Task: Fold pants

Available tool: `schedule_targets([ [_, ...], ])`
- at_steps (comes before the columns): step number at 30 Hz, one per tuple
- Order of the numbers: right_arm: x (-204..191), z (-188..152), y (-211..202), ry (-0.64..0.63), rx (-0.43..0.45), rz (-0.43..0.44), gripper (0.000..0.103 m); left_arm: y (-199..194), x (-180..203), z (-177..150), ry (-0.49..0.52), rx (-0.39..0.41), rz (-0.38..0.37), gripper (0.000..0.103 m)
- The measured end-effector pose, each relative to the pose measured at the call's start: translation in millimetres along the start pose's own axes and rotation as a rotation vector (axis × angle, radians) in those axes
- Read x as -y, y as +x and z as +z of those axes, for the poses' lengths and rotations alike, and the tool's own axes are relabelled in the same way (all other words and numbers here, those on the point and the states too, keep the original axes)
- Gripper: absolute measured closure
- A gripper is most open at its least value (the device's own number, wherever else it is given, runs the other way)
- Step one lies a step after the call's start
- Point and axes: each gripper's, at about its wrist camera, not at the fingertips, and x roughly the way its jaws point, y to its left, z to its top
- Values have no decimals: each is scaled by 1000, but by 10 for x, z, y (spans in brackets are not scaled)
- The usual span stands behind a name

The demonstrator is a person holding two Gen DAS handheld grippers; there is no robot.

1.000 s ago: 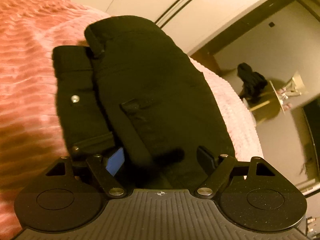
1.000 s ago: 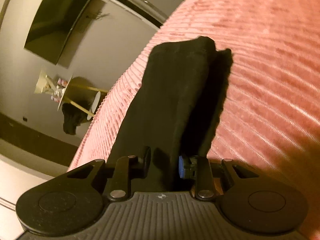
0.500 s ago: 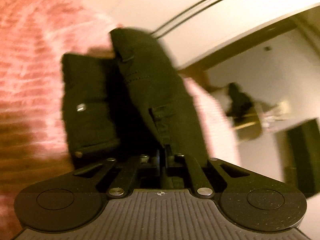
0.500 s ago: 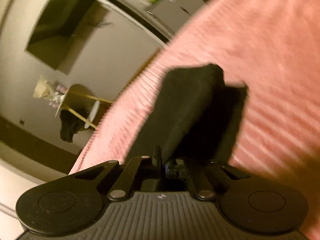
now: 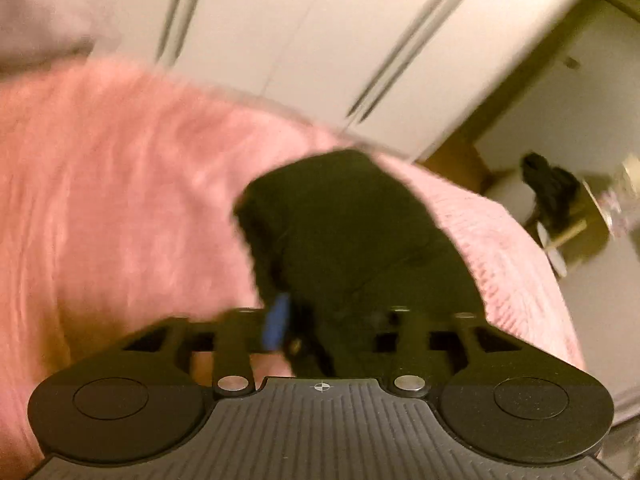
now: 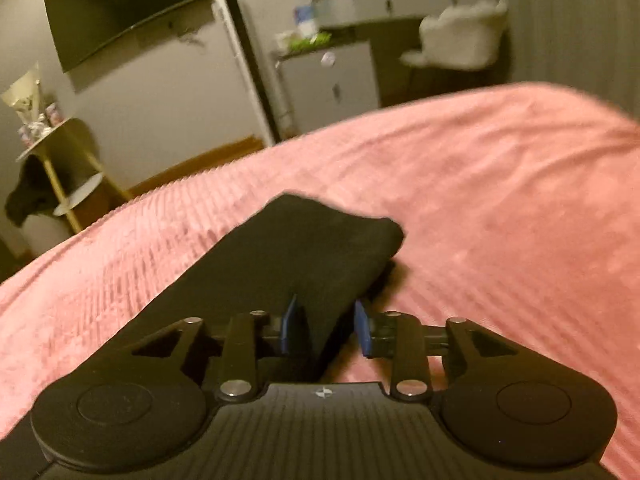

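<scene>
Pants (image 5: pixel 360 240) of black cloth lie folded on the pink ribbed blanket (image 5: pixel 120 200) that covers the bed, and both of my tools look down along them. In the left wrist view, which is blurred, my left fingers (image 5: pixel 340 320) stand apart with the dark fabric running up between them; the blue pad (image 5: pixel 276 320) on one side is clear of the cloth, so I am not clamping it, and those jaws have just been opening. In the right wrist view my right fingers (image 6: pixel 324 324) are parted too, having just opened, with a ridge of the black pants (image 6: pixel 312 248) passing between the two blue pads (image 6: pixel 362 328); the pads do not seem to press it, though the cloth sits close to the left one. Beyond the bed edge I see white wardrobe doors (image 5: pixel 320 40), a dark screen on the wall (image 6: pixel 120 12) and a small gold side table (image 6: pixel 60 168).
</scene>
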Motion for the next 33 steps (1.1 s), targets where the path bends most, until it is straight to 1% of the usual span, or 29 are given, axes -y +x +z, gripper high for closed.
schedule_targets([
  [2,-144,-44,-130,-29,40,-22,71,-34,318,-40,160,27,-38,40],
  [3,-255,-82,-199,-51,63,-15,70,-44,462,-97,221,36,-64,32],
  [5,-507,-201,-332,-113,97,49,69,42,850,-234,340,26,-131,25],
  [7,-776,-308,-397,-169,90,126,69,178,1181,-378,427,-2,-193,25],
  [8,-910,-376,-411,-198,79,175,69,242,1347,-462,464,-25,-210,25],
  [10,-1143,-533,-380,-267,33,273,69,448,1685,-678,534,-77,-252,25],
  [11,-1285,-610,-338,-341,-21,324,71,541,1828,-793,569,-90,-255,25],
  [12,-1401,-664,-301,-411,-60,352,71,639,1953,-898,614,-103,-261,26],
  [14,-1564,-729,-223,-513,-122,370,70,753,2192,-1154,706,-112,-267,26],
  [16,-1646,-786,-81,-551,-195,336,70,880,2410,-1433,827,-109,-258,26],
  [17,-1659,-804,3,-554,-228,325,69,995,2478,-1544,883,-93,-223,27],
  [18,-1653,-801,47,-544,-235,330,68,1138,2486,-1585,915,-74,-182,26],
  [19,-1636,-784,65,-530,-229,338,67,1225,2501,-1626,932,-59,-160,24],
  [21,-1603,-769,93,-512,-228,349,65,1345,2470,-1602,911,-33,-142,5],
  [22,-1574,-761,112,-504,-225,354,64,1373,2474,-1574,910,-7,-129,5],
  [23,-1552,-784,103,-496,-224,360,63,1414,2462,-1549,923,31,-93,6],
  [24,-1554,-782,131,-485,-226,367,63,1465,2462,-1497,927,39,-62,7],
  [25,-1523,-769,131,-465,-230,378,62,1477,2449,-1408,895,12,-75,9],
  [26,-1540,-741,170,-445,-233,389,61,1451,2431,-1357,860,-1,-79,15],
  [27,-1536,-725,190,-419,-235,404,60,1394,2406,-1308,824,-25,-86,18],
  [28,-1480,-697,204,-372,-252,411,60,1310,2363,-1276,791,-56,-112,18],
  [29,-1408,-667,215,-316,-253,426,60,1209,2319,-1261,767,-66,-153,17],
  [30,-1318,-630,215,-261,-247,425,60,1099,2286,-1281,755,-65,-191,14],
  [32,-1096,-560,197,-145,-241,425,60,897,2190,-1363,760,-60,-260,8],
  [33,-981,-534,195,-93,-251,442,60,837,2174,-1422,766,-71,-284,8],
])
